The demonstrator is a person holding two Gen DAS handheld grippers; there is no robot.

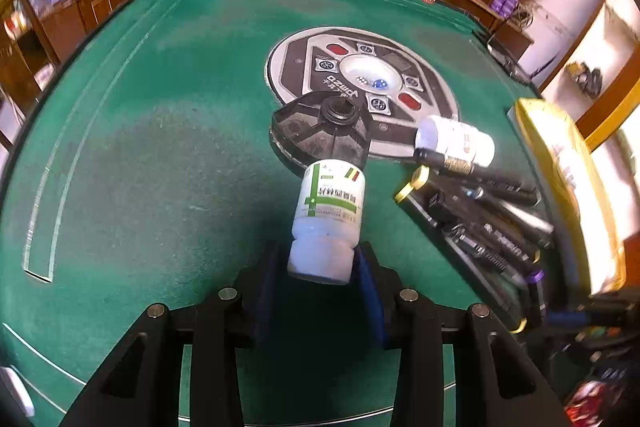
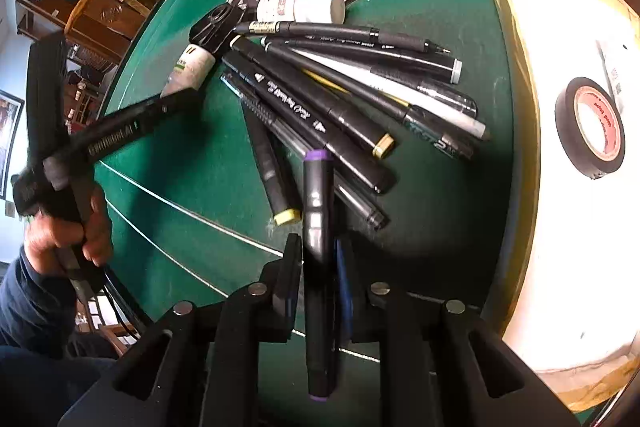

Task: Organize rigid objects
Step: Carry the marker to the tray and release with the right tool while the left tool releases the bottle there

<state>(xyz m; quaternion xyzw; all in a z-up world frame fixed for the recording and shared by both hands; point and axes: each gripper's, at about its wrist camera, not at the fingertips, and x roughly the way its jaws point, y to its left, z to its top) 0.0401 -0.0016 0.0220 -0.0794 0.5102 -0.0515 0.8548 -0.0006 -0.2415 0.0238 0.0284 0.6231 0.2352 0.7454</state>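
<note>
My left gripper (image 1: 320, 263) is shut on the cap end of a white pill bottle with a green label (image 1: 328, 215), held above the green table (image 1: 160, 147). The bottle also shows in the right wrist view (image 2: 190, 69), with the left gripper's black body (image 2: 120, 131) beside it. My right gripper (image 2: 318, 255) is shut on a black marker with purple ends (image 2: 318, 247), held upright over a fan of black pens and markers (image 2: 340, 99). A second white bottle (image 2: 300, 7) lies on its side behind the pens; it also shows in the left wrist view (image 1: 456, 141).
A round dice console (image 1: 360, 83) sits mid-table with a black hexagonal part (image 1: 320, 131) at its edge. A yellow padded envelope (image 2: 560, 27) lies at the right with a roll of black tape (image 2: 592, 127) on it. Wooden shelves ring the table.
</note>
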